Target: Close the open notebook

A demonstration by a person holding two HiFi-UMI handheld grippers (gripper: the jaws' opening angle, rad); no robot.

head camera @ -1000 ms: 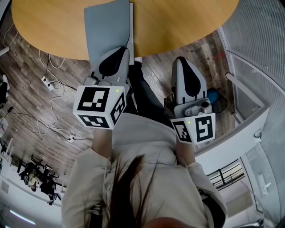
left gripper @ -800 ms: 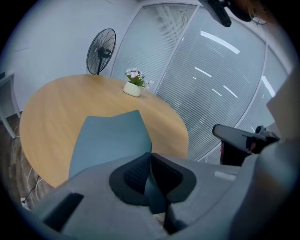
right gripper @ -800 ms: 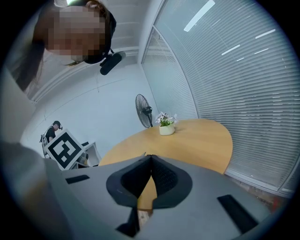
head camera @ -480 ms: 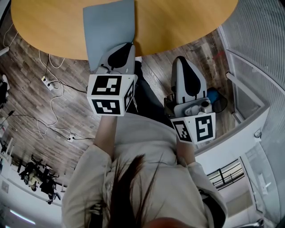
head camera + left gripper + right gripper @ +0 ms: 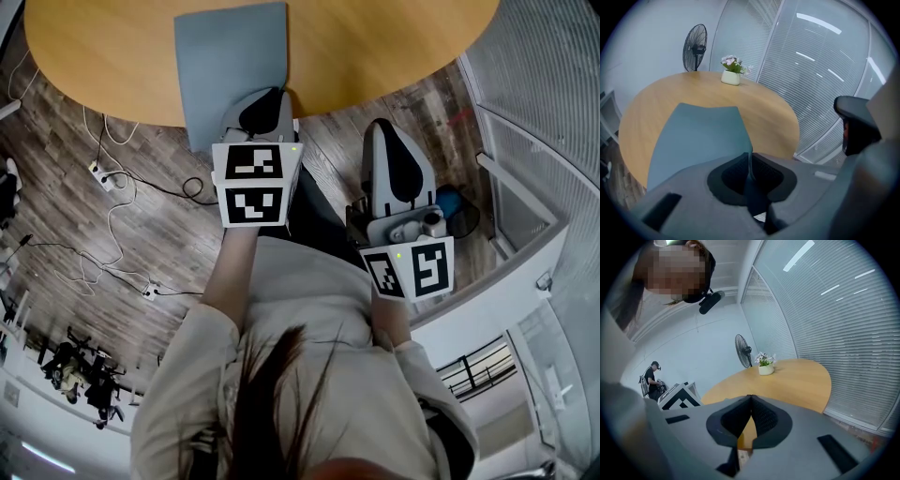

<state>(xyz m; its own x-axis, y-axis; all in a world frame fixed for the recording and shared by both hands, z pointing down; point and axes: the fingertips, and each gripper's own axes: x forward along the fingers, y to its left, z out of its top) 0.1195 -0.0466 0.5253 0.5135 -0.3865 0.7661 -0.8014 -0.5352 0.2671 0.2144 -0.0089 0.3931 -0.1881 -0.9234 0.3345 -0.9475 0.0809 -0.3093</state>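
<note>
Left gripper [image 5: 750, 161] first: its jaws sit almost together with the thin edge of the notebook [image 5: 693, 136] cover running right between the pads, so I'd call that a pinch on the cover, though the jaws have just been opening a touch. The right gripper [image 5: 750, 399] is closed on nothing and hangs off to the side over the wood floor, well apart from the book. The blue-grey notebook lies on the near side of the round wooden table [image 5: 764, 103], cover down and looking flat, and in the head view its near end sticks out a bit past the rim. A small potted plant [image 5: 731, 77] stands far back on the table, out of the way. My guess is the closing itself is basically done and this is the letting-go part. Next move needs the jaws to part enough to clear that edge, then a straight pull back so the overhanging book doesn't get dragged off the table
</note>
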